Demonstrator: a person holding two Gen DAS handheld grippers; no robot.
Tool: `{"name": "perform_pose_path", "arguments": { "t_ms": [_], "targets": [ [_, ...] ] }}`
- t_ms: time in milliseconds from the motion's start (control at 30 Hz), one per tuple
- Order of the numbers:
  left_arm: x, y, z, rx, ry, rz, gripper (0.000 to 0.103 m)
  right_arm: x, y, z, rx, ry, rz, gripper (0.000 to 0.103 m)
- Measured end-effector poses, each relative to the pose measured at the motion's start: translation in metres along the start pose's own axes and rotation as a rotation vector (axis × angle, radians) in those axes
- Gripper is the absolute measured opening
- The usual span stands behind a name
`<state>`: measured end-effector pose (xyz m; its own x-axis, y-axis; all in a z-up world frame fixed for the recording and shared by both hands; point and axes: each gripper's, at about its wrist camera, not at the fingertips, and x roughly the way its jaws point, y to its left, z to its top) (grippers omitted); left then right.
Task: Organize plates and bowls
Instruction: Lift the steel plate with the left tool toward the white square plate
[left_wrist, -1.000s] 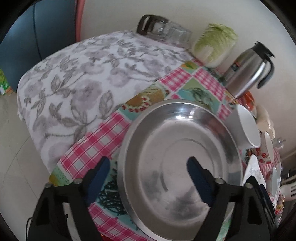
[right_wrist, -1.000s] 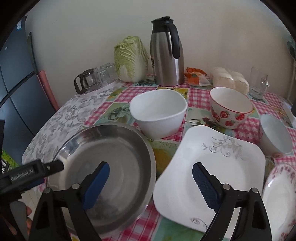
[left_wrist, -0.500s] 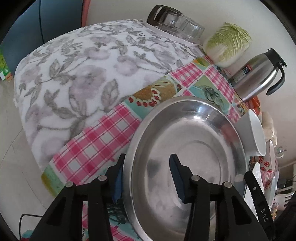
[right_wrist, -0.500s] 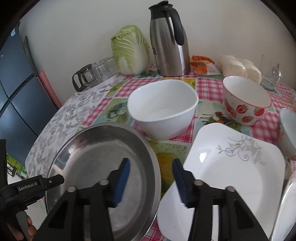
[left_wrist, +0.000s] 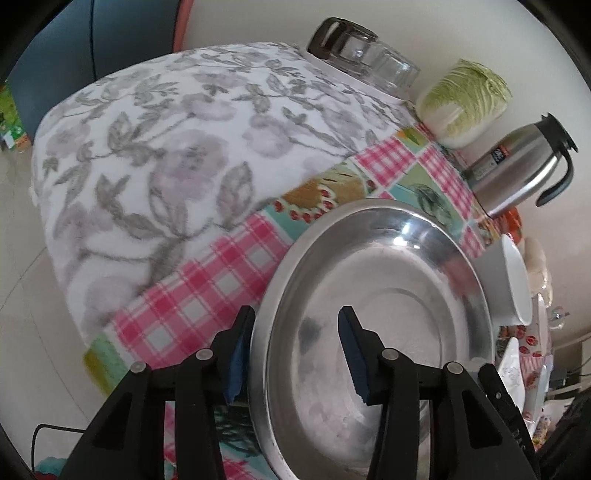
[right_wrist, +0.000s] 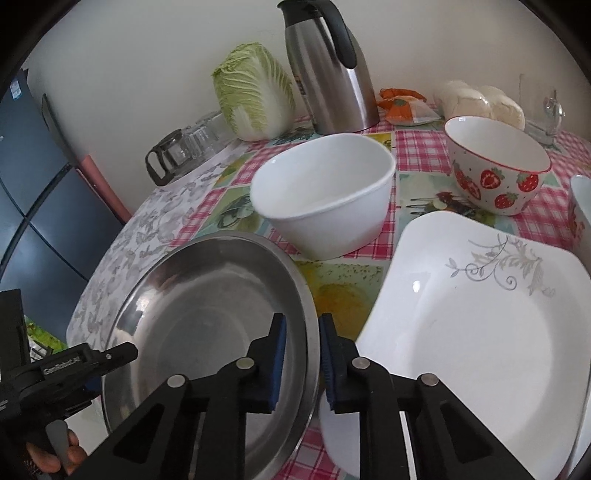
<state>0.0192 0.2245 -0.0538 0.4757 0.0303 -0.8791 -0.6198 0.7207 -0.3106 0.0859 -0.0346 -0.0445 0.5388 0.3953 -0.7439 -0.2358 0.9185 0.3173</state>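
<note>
A wide steel plate (left_wrist: 384, 317) (right_wrist: 207, 325) lies on the checked tablecloth at the table's near left. My left gripper (left_wrist: 295, 350) straddles its left rim, one finger outside and one inside; a gap still shows at the inner pad. My right gripper (right_wrist: 301, 362) is shut on the plate's right rim. A white bowl (right_wrist: 325, 192) stands behind the plate. A square white plate (right_wrist: 480, 332) lies to the right. A strawberry bowl (right_wrist: 498, 170) stands at the back right.
A steel thermos (right_wrist: 328, 66), a cabbage (right_wrist: 255, 92) and glass cups (right_wrist: 184, 151) stand along the wall. A grey floral cloth (left_wrist: 166, 155) covers the table's left end. White buns (right_wrist: 480, 103) and another bowl (right_wrist: 580, 206) are at the far right.
Both grippers have closed from wide open around the steel plate's opposite rims. The right one has moved forward and clamped the right rim.
</note>
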Motion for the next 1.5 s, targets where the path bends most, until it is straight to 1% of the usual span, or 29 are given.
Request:
{"name": "perform_pose_path", "arguments": {
  "t_ms": [67, 133, 200, 433, 467, 533, 600, 633, 667, 733, 833, 933, 1200, 1300, 1433, 1500],
  "targets": [
    [-0.001, 0.006, 0.001, -0.019, -0.01, 0.021, 0.048, 0.001, 0.003, -0.003, -0.006, 0.012, 0.012, 0.017],
    [-0.004, 0.014, 0.003, -0.049, -0.028, 0.06, 0.048, 0.002, 0.009, -0.006, -0.016, 0.025, 0.024, 0.017],
    [-0.004, 0.019, 0.005, -0.062, -0.033, 0.063, 0.048, 0.004, 0.014, -0.008, -0.028, 0.04, 0.035, 0.017],
    [-0.003, 0.021, 0.006, -0.037, -0.045, 0.092, 0.048, 0.009, 0.022, -0.015, -0.062, 0.053, 0.02, 0.017],
    [-0.004, 0.022, 0.005, -0.034, -0.048, 0.096, 0.047, 0.009, 0.022, -0.015, -0.06, 0.055, 0.021, 0.017],
    [-0.005, 0.024, 0.006, -0.039, -0.052, 0.106, 0.041, 0.009, 0.022, -0.015, -0.061, 0.058, 0.02, 0.017],
    [-0.006, 0.027, 0.008, -0.057, -0.048, 0.09, 0.028, 0.008, 0.023, -0.014, -0.062, 0.061, 0.024, 0.016],
    [-0.007, 0.029, 0.007, -0.063, -0.046, 0.083, 0.028, 0.007, 0.025, -0.014, -0.066, 0.06, 0.027, 0.015],
    [-0.008, 0.03, 0.008, -0.063, -0.052, 0.09, 0.028, 0.006, 0.027, -0.013, -0.077, 0.055, 0.031, 0.013],
    [-0.01, 0.032, 0.007, -0.069, -0.059, 0.094, 0.028, 0.003, 0.032, -0.012, -0.1, 0.045, 0.032, 0.013],
    [-0.013, 0.036, 0.007, -0.086, -0.067, 0.077, 0.028, -0.002, 0.036, -0.011, -0.116, 0.037, 0.034, 0.013],
    [-0.017, 0.035, 0.006, -0.083, -0.073, 0.065, 0.028, -0.007, 0.038, -0.008, -0.115, 0.026, 0.05, 0.013],
    [-0.02, 0.025, 0.005, -0.065, -0.068, 0.032, 0.028, -0.028, 0.04, 0.003, -0.123, -0.023, 0.056, 0.013],
    [-0.027, 0.022, 0.006, -0.065, -0.085, 0.008, 0.028, -0.037, 0.04, 0.006, -0.121, -0.04, 0.064, 0.013],
    [-0.042, 0.009, 0.005, -0.033, -0.13, -0.007, 0.028, -0.05, 0.038, 0.011, -0.125, -0.066, 0.07, 0.013],
    [-0.05, 0.001, 0.003, -0.027, -0.149, -0.036, 0.028, -0.057, 0.035, 0.014, -0.124, -0.08, 0.072, 0.014]
  ]
}}
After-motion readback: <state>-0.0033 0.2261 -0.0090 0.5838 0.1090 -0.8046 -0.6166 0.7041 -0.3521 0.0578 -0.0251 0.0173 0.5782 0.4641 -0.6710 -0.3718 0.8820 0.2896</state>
